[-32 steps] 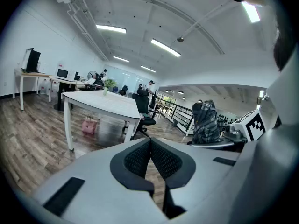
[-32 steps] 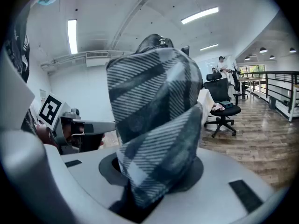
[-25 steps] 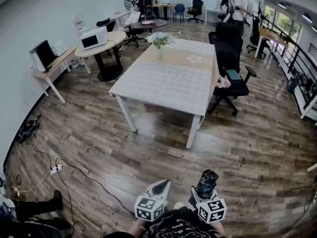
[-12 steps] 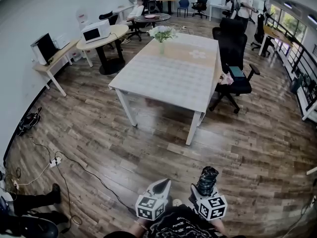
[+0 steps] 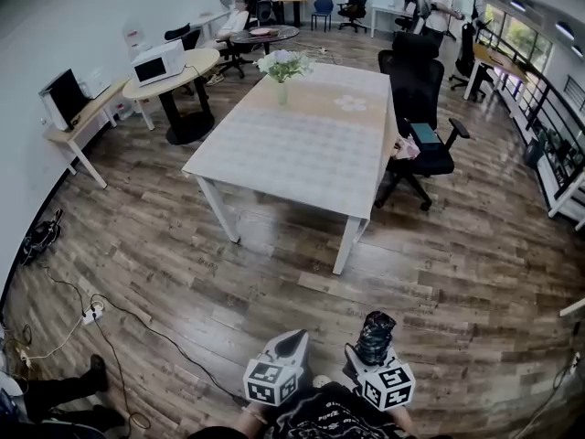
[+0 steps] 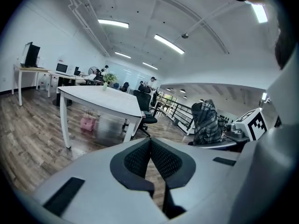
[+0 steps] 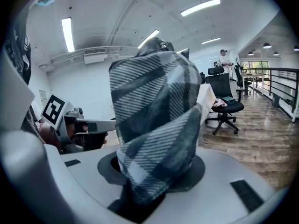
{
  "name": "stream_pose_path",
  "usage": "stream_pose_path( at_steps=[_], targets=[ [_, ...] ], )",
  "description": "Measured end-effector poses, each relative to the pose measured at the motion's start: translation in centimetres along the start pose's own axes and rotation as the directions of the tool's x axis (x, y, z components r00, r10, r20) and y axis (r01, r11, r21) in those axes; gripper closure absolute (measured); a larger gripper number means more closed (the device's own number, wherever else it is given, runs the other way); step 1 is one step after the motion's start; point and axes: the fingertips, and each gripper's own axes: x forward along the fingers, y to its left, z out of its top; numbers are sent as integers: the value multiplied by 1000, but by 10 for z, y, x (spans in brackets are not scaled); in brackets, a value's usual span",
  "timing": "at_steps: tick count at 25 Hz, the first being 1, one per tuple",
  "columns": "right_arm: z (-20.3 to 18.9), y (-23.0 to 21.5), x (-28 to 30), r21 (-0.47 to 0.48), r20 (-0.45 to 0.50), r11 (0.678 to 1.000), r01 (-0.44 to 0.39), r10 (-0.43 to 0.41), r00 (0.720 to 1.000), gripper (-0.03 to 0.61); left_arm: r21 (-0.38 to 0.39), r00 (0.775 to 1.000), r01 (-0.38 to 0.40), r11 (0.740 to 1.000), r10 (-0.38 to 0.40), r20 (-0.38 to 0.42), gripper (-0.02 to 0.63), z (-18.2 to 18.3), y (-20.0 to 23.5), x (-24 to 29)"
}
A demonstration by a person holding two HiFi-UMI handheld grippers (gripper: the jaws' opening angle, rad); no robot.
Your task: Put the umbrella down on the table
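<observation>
A folded plaid umbrella (image 5: 377,329) stands upright between the jaws of my right gripper (image 5: 374,346), low in the head view. In the right gripper view the umbrella (image 7: 156,125) fills the middle, and the right gripper (image 7: 154,169) is shut on it; its jaws have just been opening a little with the umbrella still between them. My left gripper (image 5: 294,342) hangs beside it with its pads pressed together and nothing in them, as the left gripper view (image 6: 150,143) shows. The white table (image 5: 302,154) stands well ahead across the wooden floor.
A vase of flowers (image 5: 281,66) stands at the table's far end. A black office chair (image 5: 419,126) sits at its right side. A round table with a microwave (image 5: 157,62) is at the left. Cables and a power strip (image 5: 91,314) lie on the floor at the left. People stand at the back.
The whole room has slid slightly left and the table looks a little nearer. Both grippers stay low in the view, the right one still holding the umbrella.
</observation>
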Motion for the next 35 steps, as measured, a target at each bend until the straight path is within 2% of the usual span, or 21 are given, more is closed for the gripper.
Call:
stream_pose_path(
  at_steps=[7,15,22,29,35],
  targets=[
    [35,-23,36,18,19,999,46,-46,999,413,32,999,38,999,-37,-12,594,33,31,44],
    [77,-49,78,52,45,988,143,-145,988,414,51,993,118,992,-117,-31,594,70,70,91],
    [93,-58,105,82,65,974,210,-215,974,414,84,985,170,982,-168,-31,594,97,96,117],
    [105,-63,129,95,73,977,193,-200,977,414,80,987,157,984,-155,-37,594,106,111,128],
    [123,-102,158,102,61,984,148,-154,986,414,71,995,93,993,-90,-37,594,120,123,160]
  ],
)
